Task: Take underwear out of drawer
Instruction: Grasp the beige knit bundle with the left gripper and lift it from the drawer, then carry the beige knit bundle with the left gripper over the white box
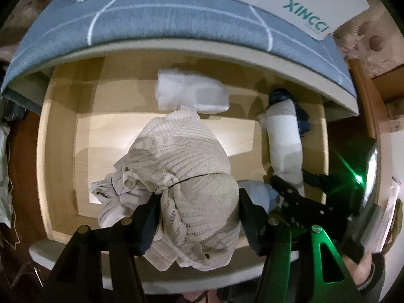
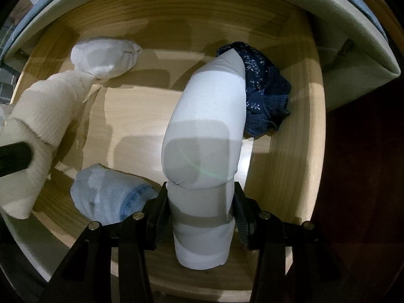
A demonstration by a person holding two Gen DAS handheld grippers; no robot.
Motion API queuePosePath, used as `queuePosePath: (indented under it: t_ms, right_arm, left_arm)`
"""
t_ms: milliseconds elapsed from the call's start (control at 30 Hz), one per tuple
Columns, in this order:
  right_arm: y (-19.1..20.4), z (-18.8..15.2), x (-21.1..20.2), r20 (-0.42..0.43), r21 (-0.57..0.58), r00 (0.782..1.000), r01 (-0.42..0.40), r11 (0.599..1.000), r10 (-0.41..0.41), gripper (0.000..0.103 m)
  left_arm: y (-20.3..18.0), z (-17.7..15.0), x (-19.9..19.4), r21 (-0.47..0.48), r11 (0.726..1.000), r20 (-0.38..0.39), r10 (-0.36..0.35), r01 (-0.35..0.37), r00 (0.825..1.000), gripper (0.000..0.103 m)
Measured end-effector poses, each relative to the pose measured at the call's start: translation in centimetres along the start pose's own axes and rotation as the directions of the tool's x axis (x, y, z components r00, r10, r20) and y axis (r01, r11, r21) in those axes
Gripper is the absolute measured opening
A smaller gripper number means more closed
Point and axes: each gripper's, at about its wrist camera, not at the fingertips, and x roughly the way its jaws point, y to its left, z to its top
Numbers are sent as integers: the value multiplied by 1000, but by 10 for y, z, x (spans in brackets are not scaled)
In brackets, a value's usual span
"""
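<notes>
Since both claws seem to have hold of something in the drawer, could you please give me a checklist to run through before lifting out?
1. Left claw has the beige knit garment between its fingers: ok, though the fabric bulges and hangs loose.
2. Right claw is shut on the white roll: ok.
3. White roll is free of the navy patterned piece: cannot tell, they lie against each other.
4. Beige knit garment's tail clears the white bundle: cannot tell.
5. Light blue piece stays behind on the drawer floor: ok.
</notes>
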Motion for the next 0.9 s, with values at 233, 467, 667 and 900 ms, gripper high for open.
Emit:
queuePosePath:
  t_ms: [233,467,667,900]
  right_arm:
    - [2,-2,-3,3,0,1000,1,1000,-1,43]
    - [0,-3,-3,5,3,1000,0,1000,0,43]
    - [-2,-3,-1,5,3,1000,0,1000,0,43]
    - [-4,-5,-3,7,7,1000,0,1000,-1,43]
  left_arm:
    - [-7,0,-31,69,998,33,-10,8,999,59]
    - [-5,3,-65,95,995,98,-8,-2,995,59]
    - [-5,5,-98,133,990,173,22,-46,985,59]
    - [-7,3,-124,179,983,205,3,-40,979,59]
